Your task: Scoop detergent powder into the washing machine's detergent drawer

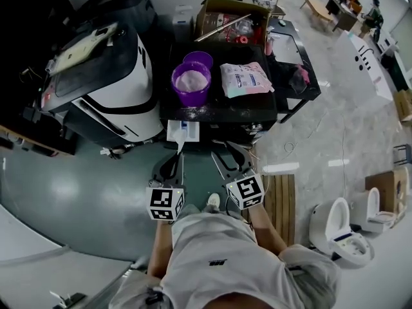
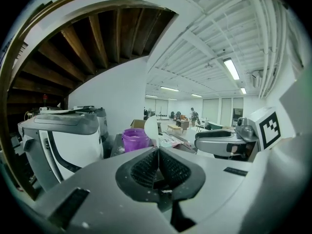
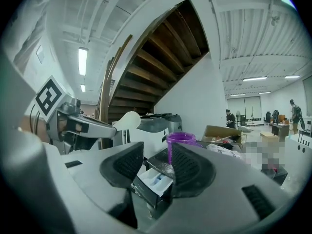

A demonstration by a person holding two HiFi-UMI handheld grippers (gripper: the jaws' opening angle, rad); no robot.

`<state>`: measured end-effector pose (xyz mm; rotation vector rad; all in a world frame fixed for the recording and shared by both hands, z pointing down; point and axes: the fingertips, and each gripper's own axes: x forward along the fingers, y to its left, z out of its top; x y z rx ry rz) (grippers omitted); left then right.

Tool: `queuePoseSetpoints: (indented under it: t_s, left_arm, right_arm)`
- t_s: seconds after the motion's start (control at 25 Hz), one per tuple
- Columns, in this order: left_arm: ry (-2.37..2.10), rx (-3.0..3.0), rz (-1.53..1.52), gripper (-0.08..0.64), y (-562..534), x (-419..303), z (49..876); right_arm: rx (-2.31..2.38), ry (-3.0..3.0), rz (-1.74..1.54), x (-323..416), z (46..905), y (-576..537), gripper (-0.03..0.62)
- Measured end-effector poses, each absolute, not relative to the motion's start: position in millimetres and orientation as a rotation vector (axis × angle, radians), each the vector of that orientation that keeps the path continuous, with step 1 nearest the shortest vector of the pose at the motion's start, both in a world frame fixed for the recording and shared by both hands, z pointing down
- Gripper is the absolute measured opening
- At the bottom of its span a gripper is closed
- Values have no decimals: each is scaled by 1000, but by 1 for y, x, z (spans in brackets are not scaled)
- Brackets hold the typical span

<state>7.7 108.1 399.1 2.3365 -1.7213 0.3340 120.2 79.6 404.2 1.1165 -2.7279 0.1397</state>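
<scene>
black table [image 1: 222, 111] top centre. on it: purple tub [image 1: 191, 82] w/ white powder inside, purple lid [image 1: 198, 59] right behind, touching it; flat detergent pouch [image 1: 245, 79] to the tub's right, not touching; open cardboard box [image 1: 232, 18] at the back. white detergent drawer [image 1: 182, 131] sticks out of the table's front edge, just below the tub. l gripper [image 1: 174, 163] carries a white spoon [image 1: 179, 147], bowl end at the drawer's front. r gripper [image 1: 230, 156] beside it, fingers spread, nothing btwn them. white & black appliance [image 1: 116, 89] left of the table. wood pallet [image 1: 281, 198] + two white toilets [image 1: 338, 227] on the floor at right.
</scene>
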Motion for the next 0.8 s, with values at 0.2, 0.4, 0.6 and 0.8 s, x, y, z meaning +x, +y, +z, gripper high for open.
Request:
queuePoseSetpoints:
  t_s: [0.2,0.4,0.6,0.8]
  left_arm:
    - [-1724,2319,342,15,94,9,401]
    - [-1713,2306,343,15,76,2,408]
    - [-1680,2332,341,15,48,-5,411]
    - [-1641,2372,326,15,9,-19,409]
  right_arm:
    - [1098,-2728,162,120,408,63,167]
    - [1094,-2719,168,113,411,44,167]
    - [1128,-2690,170,109,414,19,167]
    - [1181,-2662,157,98,412,-13,167]
